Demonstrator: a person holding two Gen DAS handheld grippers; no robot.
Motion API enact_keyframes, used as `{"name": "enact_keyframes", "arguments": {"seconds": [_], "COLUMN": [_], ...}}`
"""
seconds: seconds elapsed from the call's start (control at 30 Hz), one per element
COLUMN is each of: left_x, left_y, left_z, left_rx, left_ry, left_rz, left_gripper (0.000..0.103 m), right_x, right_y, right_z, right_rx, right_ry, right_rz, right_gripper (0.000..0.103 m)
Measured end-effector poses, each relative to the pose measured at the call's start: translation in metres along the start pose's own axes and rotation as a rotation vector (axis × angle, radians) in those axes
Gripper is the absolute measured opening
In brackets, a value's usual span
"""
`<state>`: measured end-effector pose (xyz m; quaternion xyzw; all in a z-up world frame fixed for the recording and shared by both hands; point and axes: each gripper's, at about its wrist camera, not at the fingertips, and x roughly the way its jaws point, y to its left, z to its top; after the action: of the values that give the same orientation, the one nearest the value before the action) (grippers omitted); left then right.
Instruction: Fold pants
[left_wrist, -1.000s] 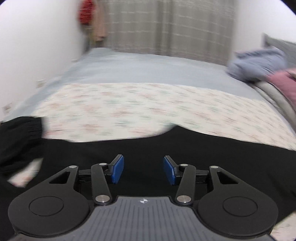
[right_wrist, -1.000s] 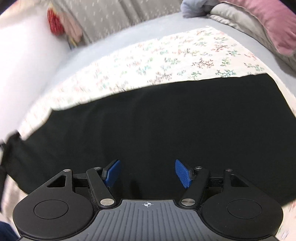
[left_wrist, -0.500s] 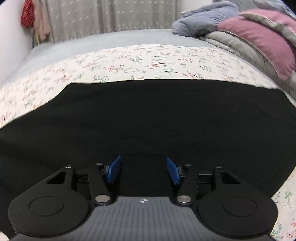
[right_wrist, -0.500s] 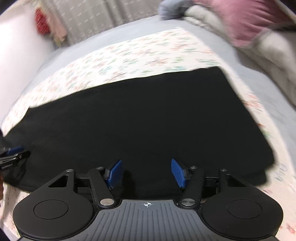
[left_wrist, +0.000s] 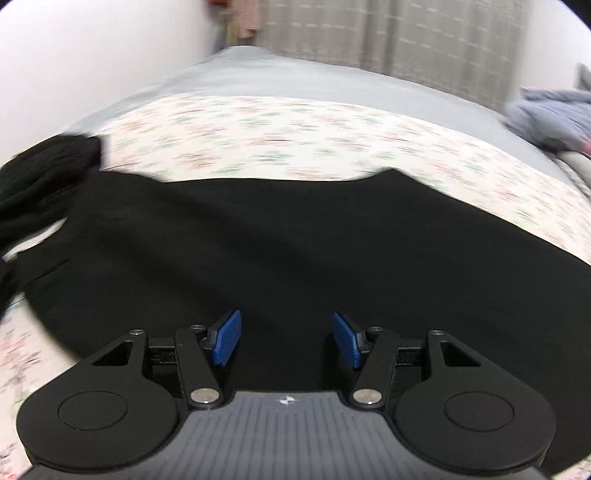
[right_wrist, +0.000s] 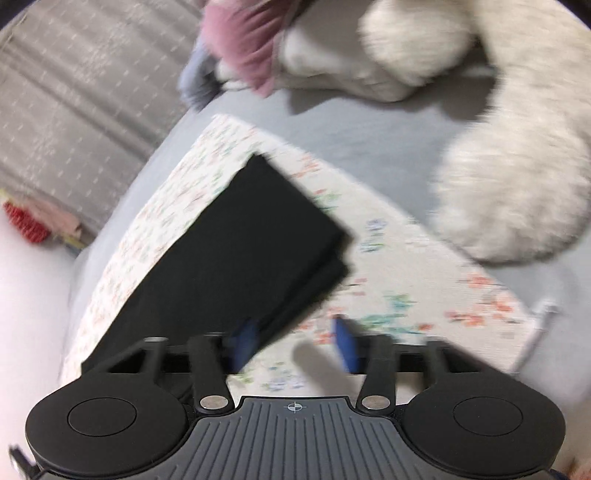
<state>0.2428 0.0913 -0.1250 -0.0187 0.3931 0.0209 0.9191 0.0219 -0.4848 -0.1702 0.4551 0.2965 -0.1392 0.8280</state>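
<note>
**Open jaws, loose cloth, doubled hem: risks ahead**

Spread across the floral-print bedsheet (left_wrist: 332, 129) on the grey bed: long black fabric pants (left_wrist: 295, 240), lying mostly flat, with a bunched gathered end (left_wrist: 40, 173) at far left in the left wrist view. Doubled already, judging by the two stacked layers at the leg-end corner (right_wrist: 332, 254) in the right wrist view.

Piled beyond the sheet, a fluffy white blanket (right_wrist: 517, 184) with a pink cushion (right_wrist: 240, 48) (near enough to catch a swung hem).

Hovering over the middle of the cloth, left gripper (left_wrist: 286, 341), blue pads wide apart, nothing between them. Poised at the leg-end edge, right gripper (right_wrist: 295, 345), likewise spread and empty, one pad over black fabric, the other over sheet.

Likely trouble: pinching only the top layer, so the lower one trails and the fold skews. Also likely: dragging the bunched end crooked. Heavy blur too (hard to place a pinch exactly).
</note>
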Motion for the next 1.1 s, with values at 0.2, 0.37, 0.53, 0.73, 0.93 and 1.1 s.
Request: {"name": "enact_keyframes", "arguments": {"seconds": [0.2,0.37,0.53,0.73,0.93,1.1], "left_x": [0.001,-0.012,-0.003,0.000,-0.004,-0.010], "left_y": [0.044,0.053,0.073,0.086,0.101,0.101], "left_z": [0.001,0.001,0.001,0.007,0.011,0.011], "left_rx": [-0.165,-0.239,-0.249,-0.201,-0.215,-0.241], "left_ry": [0.001,-0.016,-0.024,-0.031,-0.022,-0.035], "left_rz": [0.048,0.110,0.163,0.256,0.292,0.229], "left_gripper": [0.081,0.085,0.085,0.066,0.032,0.035], "right_x": [0.019,0.026,0.033,0.017,0.005,0.020], "right_y": [-0.010,-0.021,0.008,0.020,0.035,0.026], "right_z": [0.008,0.006,0.009,0.011,0.008,0.012], "right_rx": [0.117,0.303,0.112,0.032,-0.058,-0.038], "right_ry": [-0.048,-0.081,-0.120,-0.213,-0.272,-0.226], "right_rz": [-0.018,0.042,-0.072,-0.121,-0.167,-0.212], "right_gripper": [0.013,0.016,0.001,0.000,0.000,0.000]}}
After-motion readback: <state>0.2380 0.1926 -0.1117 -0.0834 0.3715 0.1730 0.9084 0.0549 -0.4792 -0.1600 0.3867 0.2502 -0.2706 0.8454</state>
